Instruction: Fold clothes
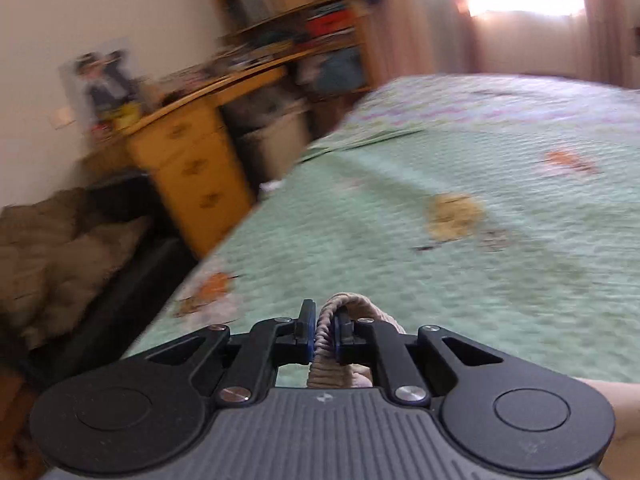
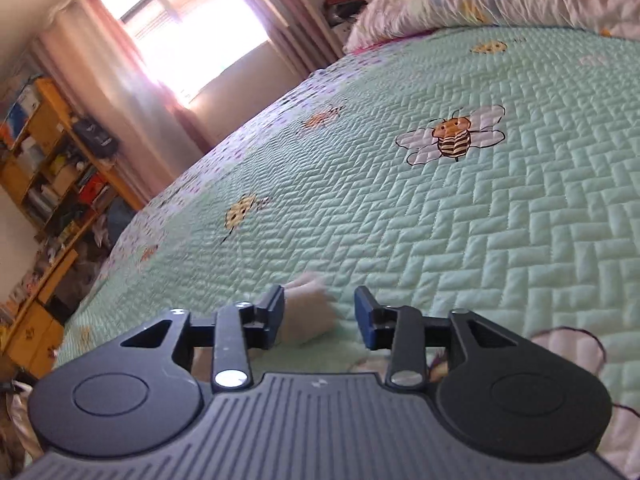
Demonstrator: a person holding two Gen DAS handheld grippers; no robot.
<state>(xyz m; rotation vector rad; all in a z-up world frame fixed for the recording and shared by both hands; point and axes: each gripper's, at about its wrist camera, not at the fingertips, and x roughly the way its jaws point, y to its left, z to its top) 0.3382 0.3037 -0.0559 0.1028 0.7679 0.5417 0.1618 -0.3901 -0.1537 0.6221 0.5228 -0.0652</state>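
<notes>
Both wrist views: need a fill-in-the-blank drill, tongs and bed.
1. The left tongs are shut on a ribbed, ____ coloured garment.
2. The right tongs stand ____, their pads pressing on nothing.
3. The quilt on the bed is pale ____.
4. The insect stitched on the quilt is a ____.

Missing words: beige; open; green; bee.
</notes>
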